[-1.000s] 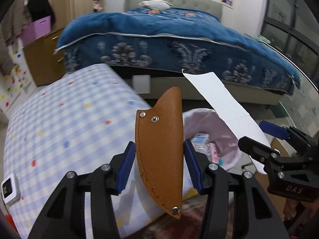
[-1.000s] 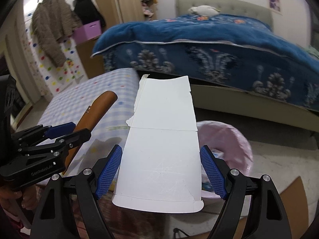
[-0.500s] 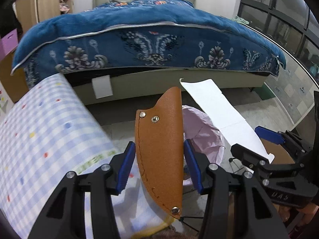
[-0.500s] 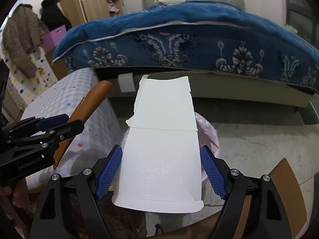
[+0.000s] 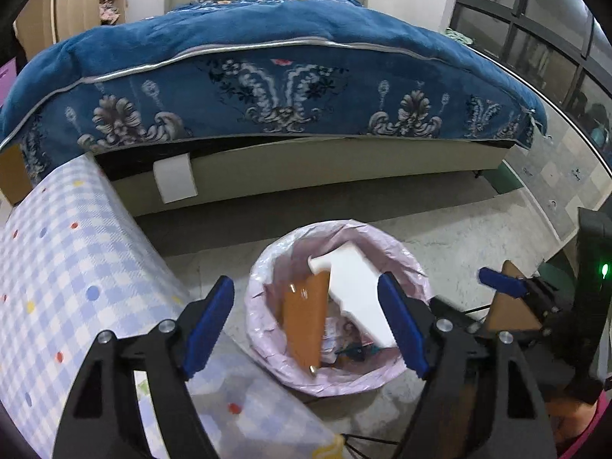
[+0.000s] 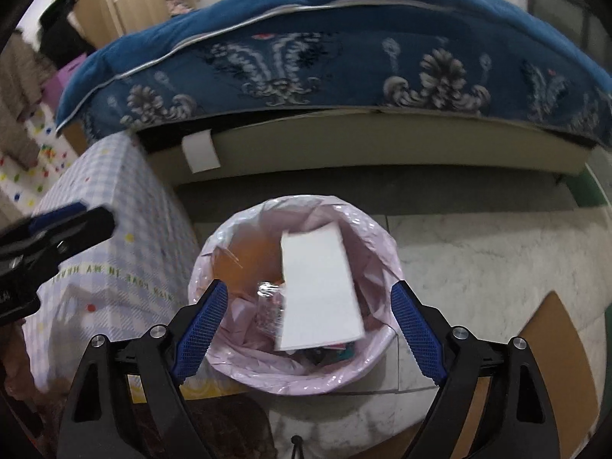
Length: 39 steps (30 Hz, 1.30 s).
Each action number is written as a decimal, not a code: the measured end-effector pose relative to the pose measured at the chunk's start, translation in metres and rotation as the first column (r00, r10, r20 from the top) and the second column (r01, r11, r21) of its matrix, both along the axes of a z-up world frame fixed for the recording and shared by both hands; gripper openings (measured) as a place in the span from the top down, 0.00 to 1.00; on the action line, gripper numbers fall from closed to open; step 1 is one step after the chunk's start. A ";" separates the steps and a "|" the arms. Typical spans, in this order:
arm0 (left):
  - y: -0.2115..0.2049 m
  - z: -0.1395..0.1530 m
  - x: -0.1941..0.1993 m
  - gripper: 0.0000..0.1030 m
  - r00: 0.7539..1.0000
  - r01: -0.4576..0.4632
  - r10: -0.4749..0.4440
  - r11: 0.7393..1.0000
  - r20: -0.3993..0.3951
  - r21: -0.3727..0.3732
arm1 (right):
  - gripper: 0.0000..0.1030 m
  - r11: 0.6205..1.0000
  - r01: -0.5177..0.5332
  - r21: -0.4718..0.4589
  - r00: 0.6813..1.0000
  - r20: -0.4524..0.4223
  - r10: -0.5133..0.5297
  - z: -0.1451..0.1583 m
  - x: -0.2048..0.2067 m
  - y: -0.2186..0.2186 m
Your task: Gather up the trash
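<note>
Both tongs, left tongs point(image 5: 306, 329) and right tongs point(image 6: 308, 329), are opening empty above the bin point(image 5: 264, 355); brown sheath point(image 5: 304, 325) and white card point(image 6: 319, 290) are dropping inside it, long axes pointing away.

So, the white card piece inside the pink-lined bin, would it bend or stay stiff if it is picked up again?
The white card piece probably stays fairly stiff: it looks flat and straight-edged, leaning in the bin. It seems thin, so likely light. Its surface looks smooth, so it may slip.
</note>
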<state>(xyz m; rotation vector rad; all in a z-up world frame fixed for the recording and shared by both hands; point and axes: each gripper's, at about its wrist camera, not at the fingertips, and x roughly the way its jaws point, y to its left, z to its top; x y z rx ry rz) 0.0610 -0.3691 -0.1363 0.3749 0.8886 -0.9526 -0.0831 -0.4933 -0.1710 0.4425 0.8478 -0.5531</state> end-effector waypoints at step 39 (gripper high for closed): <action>0.336 0.122 -0.064 0.07 0.782 -0.608 0.610 0.792 0.131 -0.062 | 0.06 0.841 -0.487 -0.235 0.839 0.141 0.525 0.176 -0.013 0.270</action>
